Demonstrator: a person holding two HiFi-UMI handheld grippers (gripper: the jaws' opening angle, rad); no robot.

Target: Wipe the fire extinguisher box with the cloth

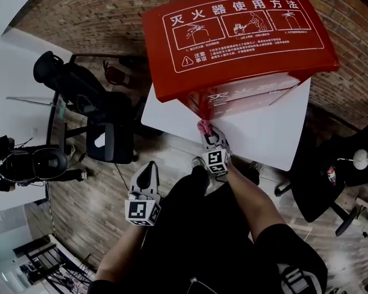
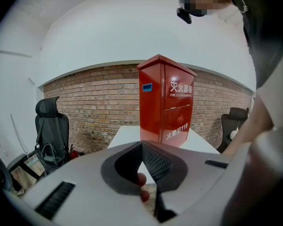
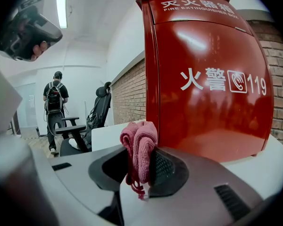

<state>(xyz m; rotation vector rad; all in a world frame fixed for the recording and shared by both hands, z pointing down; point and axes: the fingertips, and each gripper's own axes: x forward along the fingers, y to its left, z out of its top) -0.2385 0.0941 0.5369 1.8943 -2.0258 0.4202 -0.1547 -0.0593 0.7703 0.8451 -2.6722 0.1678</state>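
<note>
Two grippers in our hands: right gripper clenches pink cloth just beside red fire extinguisher box on white table; our left gripper closed, empty.

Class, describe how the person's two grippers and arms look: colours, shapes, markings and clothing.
The left gripper and right gripper have pale grey bodies that taper toward the tips. Each carries a cube with black-and-white square markers. Inside, the jaws are lined with dark ribbed pads. The person wears a black top with short sleeves, and the forearms are bare. No cables show.
</note>
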